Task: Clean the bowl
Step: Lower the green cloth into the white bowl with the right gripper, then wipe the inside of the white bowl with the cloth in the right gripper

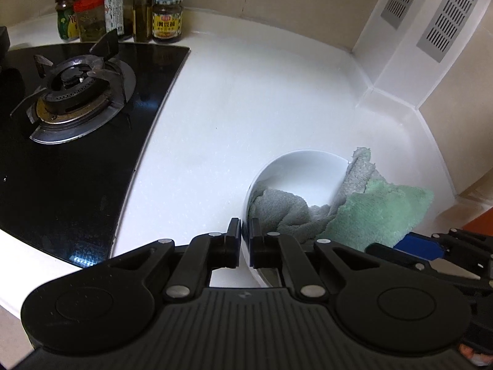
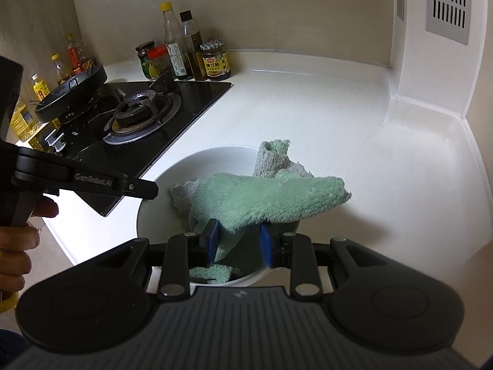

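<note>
White bowl (image 1: 308, 169) sits on the bench (image 1: 246, 108) beside the stove (image 1: 77, 123), its rim clenched in the left tool (image 1: 245, 234). Green cloth (image 2: 262, 197) drapes across the bowl, passing between the right tool's (image 2: 238, 240) parted fingers; whether they grip it I cannot tell. Only the right view shows a pan (image 2: 71, 92).

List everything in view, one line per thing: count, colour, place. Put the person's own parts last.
bowl: one, white, on the counter near the front edge.
cloth: one, green and grey, draped in and over the bowl.
counter: one, white, corner worktop.
hob: one, black glass, left of the bowl.
burner: one, metal, on the hob.
pan: one, black, on the hob's far left.
jars and bottles: five, behind the hob; more stand further left.
left gripper: black, closed on the bowl's rim.
right gripper: blue pads, apart around the cloth.
hand: holds the left gripper.
</note>
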Demonstrator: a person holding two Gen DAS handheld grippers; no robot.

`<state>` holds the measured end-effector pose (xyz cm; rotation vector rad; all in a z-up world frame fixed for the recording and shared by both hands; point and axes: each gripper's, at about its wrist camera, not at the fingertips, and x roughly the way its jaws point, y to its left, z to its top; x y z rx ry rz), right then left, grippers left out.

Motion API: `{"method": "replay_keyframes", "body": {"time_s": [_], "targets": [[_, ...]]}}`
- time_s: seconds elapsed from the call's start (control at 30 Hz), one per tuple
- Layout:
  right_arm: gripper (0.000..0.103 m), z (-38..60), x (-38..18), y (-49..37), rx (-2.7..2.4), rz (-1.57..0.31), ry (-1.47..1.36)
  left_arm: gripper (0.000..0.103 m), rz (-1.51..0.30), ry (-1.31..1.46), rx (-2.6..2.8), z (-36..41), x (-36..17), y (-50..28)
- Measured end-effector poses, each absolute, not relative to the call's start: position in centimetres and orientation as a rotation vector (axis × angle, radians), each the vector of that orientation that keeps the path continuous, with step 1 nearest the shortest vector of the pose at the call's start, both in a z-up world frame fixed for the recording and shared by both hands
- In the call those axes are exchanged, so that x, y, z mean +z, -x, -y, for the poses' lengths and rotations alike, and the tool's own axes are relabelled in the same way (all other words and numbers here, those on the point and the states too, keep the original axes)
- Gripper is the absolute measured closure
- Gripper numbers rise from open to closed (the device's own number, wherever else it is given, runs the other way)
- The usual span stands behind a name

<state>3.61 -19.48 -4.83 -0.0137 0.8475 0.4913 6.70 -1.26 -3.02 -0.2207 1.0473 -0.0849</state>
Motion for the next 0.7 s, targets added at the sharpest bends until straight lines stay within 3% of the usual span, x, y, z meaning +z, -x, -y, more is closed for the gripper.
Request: {"method": "replay_keyframes", "body": {"time_s": [0.23,0.7], "targets": [[0.078,19.1,-3.8,-3.4,0.508,-0.830,0.101,0.098,-1.174,0.185,-0.125,1.6,-3.9,-9.6],[0.079,17.1,-0.6,-3.8,0.703,-0.770,0.512,0.100,-1.113,0.086,-0.148,2.3,-4.1,-9.4]]}}
